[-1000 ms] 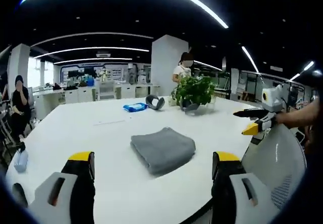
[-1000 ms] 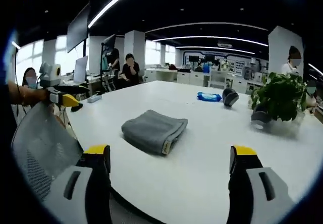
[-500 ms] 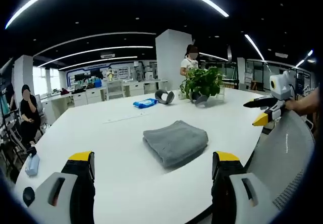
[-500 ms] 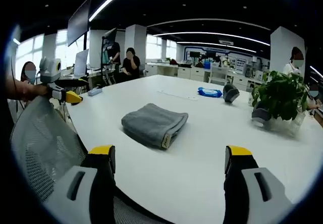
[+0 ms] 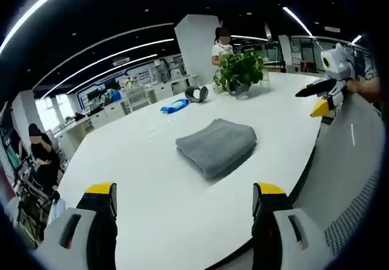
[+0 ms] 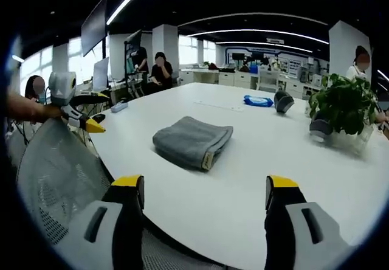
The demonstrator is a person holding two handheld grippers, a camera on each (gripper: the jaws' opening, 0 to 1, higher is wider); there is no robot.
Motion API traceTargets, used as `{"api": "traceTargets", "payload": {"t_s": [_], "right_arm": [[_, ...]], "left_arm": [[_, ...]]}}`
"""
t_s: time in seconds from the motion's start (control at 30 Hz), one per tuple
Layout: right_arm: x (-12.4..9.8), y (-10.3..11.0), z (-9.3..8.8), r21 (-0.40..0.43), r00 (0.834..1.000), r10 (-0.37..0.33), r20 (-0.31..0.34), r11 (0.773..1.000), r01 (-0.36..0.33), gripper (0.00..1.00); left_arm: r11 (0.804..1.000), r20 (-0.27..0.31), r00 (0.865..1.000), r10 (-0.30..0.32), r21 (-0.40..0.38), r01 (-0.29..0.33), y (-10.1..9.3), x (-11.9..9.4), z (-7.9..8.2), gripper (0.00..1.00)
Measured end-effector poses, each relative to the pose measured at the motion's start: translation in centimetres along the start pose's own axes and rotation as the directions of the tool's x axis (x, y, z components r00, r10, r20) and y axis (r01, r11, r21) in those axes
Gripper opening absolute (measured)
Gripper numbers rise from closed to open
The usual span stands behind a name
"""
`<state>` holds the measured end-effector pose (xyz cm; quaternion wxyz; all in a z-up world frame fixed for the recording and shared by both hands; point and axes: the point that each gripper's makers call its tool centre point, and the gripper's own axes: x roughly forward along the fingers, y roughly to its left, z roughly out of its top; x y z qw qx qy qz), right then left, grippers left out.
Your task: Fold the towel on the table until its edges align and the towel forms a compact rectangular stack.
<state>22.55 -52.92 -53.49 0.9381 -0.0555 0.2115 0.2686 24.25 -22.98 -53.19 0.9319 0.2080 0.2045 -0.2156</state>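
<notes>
Both tools stand back from the work with nothing between their jaws: the left tool [image 5: 182,212] and the right tool [image 6: 203,203] each show yellow-tipped jaws spread wide over the near edge of the white surface [image 5: 146,191]. Compared with a second ago both views have tilted and drifted, which is the hands moving; the towel itself lies as it did, and the right tool's jaws have narrowed a little though they remain apart. That reads as the folding being finished or close to it, with both hands drawn off. A mesh chair back [image 6: 55,173] sits close to the surface's edge. Further in, the grey towel [image 5: 217,145] rests mid-surface as a thick, compact rectangle, well clear of both tools. In the right gripper view its layered open end with a small label faces the camera's right, the rounded fold on the other side; its long axis runs roughly across that view, slanting away. The edges look reasonably even, though the far side is hidden. Beyond it lie a blue packet [image 6: 258,101], a dark rounded object [image 6: 282,101] and a potted plant [image 6: 343,109], with people at desks further back.
</notes>
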Motion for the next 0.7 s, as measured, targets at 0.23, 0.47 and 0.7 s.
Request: {"api": "traceTargets", "payload": {"t_s": [0.23, 0.47, 0.7], "right_arm": [[-0.1, 0.3, -0.4, -0.001, 1.000, 0.020, -0.006, 1.000, -0.020, 0.75], [0.1, 0.8, -0.6, -0.009, 0.999, 0.039, -0.018, 0.999, -0.039, 0.72], [0.0, 0.7, -0.6, -0.007, 1.000, 0.027, -0.013, 1.000, -0.027, 0.72]], "left_arm": [[0.988, 0.051, 0.998, -0.035, 0.150, 0.026, -2.0, -0.6, 1.4, 0.53], [0.999, 0.049, 0.998, -0.048, -0.020, 0.049, -0.9, -0.3, 0.5, 0.64], [0.997, 0.061, 0.997, -0.048, -0.059, 0.052, -0.9, -0.4, 0.5, 0.67]]}}
